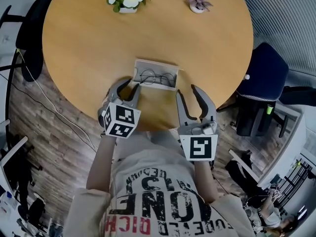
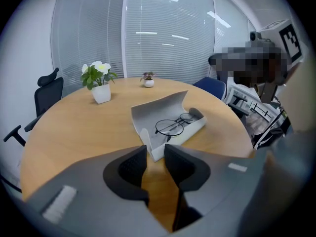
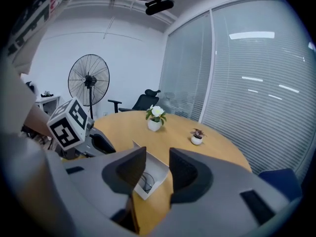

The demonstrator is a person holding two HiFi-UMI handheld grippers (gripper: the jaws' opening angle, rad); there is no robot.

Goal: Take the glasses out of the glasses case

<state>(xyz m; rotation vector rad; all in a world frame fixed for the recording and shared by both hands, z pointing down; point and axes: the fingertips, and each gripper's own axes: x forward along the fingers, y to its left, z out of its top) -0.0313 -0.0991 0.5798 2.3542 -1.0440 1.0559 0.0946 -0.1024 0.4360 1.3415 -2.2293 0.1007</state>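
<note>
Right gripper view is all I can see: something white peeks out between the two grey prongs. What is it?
Observer: An open case, with round wire glasses lying inside.
Operator: Is the other gripper holding anything?
Observer: No. The left gripper has its jaws apart and empty, with the case's near corner just at their tips.

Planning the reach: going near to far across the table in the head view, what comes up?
Right gripper → open grey glasses case holding round thin-rimmed glasses → small white pot of purple flowers
</note>
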